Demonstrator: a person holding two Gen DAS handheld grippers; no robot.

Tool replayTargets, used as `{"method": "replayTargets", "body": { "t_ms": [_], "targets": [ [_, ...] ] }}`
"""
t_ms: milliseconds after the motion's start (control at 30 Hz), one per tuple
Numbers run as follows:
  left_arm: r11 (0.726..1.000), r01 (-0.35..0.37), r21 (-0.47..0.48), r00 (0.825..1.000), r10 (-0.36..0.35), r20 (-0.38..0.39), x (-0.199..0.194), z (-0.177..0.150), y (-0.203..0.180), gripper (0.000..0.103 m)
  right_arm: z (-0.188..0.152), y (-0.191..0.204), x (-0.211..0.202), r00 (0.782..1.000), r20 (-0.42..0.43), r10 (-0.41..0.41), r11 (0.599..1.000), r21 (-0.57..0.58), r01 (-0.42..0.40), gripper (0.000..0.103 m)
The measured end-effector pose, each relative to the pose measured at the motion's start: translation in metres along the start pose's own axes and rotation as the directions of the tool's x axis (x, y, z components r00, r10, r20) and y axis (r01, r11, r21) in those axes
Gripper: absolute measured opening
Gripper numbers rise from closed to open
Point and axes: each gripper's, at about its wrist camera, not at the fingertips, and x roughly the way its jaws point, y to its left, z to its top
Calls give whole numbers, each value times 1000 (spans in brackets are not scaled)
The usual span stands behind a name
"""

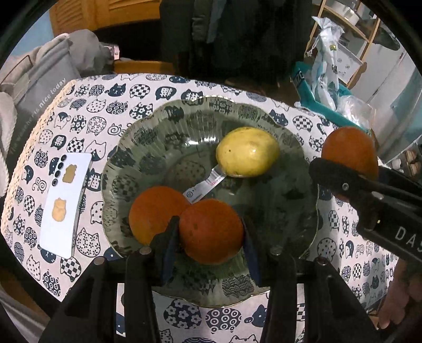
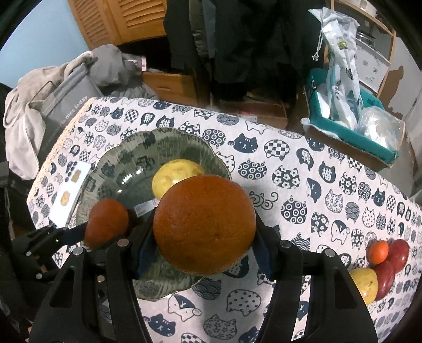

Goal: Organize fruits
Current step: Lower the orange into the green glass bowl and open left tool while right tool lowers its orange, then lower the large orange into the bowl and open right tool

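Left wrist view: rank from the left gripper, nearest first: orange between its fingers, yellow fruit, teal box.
1. Orange, between the left gripper fingers, over the plate's near side.
2. Yellow fruit, farther in on the plate, slightly right.
3. Teal box, off the table, far right.

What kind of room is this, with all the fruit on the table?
Most likely a lived-in home, perhaps a dining corner: a cat-print tablecloth covers the table, a wooden louvered cabinet stands behind, and a grey laundry bag with clothes sits beside it.
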Motion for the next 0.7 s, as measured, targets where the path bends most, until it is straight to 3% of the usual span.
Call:
{"method": "replayTargets", "body": {
  "t_ms": [100, 233, 400, 700],
  "targets": [
    [1000, 8, -4, 1000, -8, -16, 4, -1, 1, 50, -1, 0, 3, 1000, -10, 8, 1000, 4, -7, 64],
    [1000, 4, 0, 1000, -4, -21, 5, -2, 1, 67, -1, 0, 8, 1000, -24, 14, 1000, 7, -14, 63],
    [1000, -13, 5, 1000, 13, -27, 3, -2, 2, 68, -1, 1, 12, 999, -38, 20, 1000, 4, -20, 63],
    [997, -47, -68, 999, 48, 15, -12, 3, 29, 72, -2, 11, 31, 996, -81, 26, 999, -31, -29, 64]
  ]
}}
